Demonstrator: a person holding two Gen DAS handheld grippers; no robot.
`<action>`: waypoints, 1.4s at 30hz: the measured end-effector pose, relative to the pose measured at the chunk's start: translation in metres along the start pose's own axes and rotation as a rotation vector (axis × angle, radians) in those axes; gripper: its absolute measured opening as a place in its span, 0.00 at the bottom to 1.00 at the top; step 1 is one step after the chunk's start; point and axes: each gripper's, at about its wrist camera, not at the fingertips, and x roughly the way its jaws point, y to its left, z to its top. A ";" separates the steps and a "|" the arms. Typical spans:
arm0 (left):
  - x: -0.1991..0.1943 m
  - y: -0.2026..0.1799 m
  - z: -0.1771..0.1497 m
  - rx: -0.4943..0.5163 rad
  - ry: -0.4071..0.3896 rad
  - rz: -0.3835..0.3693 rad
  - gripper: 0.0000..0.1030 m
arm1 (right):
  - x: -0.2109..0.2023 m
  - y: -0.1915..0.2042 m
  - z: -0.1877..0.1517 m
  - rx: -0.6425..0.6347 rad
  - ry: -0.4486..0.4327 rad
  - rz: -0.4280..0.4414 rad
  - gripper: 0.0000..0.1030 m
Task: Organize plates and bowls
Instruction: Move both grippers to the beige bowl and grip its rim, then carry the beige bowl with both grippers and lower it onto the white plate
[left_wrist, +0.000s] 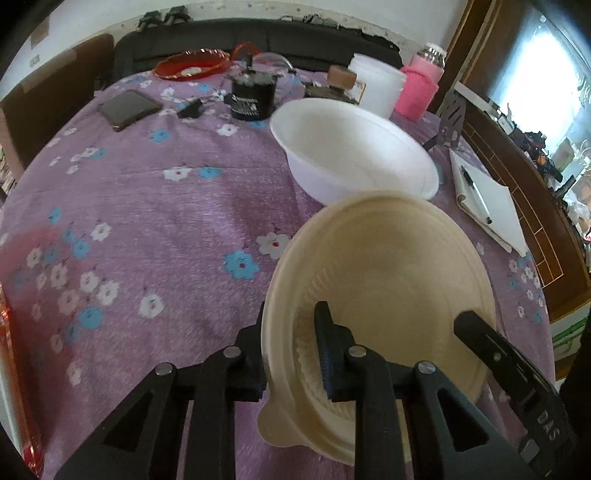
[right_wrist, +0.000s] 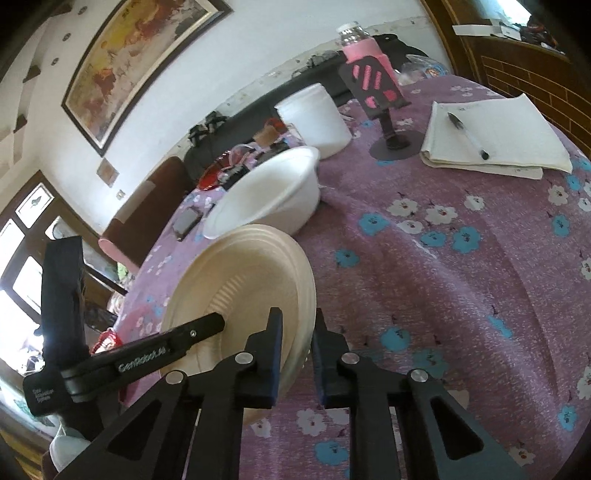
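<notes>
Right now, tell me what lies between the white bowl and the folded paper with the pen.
In the right wrist view, only bare flowered tablecloth separates the white bowl from the folded paper; the phone stand's base sits just behind that stretch.

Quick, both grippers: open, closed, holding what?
Left gripper: closed on the cream plate rim.
Right gripper: closed on the same plate's opposite rim.

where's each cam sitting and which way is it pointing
Left wrist: sits on the left gripper, facing across the table; its fingers clamp the cream plate rim, and the right gripper's finger shows.
Right wrist: sits on the right gripper, astride the plate's opposite rim; the left gripper shows at left.
Shared: plate, white bowl, notepad.
</notes>
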 end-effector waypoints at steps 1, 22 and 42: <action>-0.004 0.002 -0.001 -0.002 -0.008 0.002 0.20 | 0.001 0.002 0.000 -0.008 0.000 0.011 0.14; -0.132 0.117 -0.048 -0.197 -0.190 0.035 0.21 | -0.003 0.138 -0.032 -0.181 0.041 0.179 0.15; -0.180 0.273 -0.105 -0.446 -0.233 0.179 0.21 | 0.081 0.290 -0.104 -0.398 0.224 0.231 0.15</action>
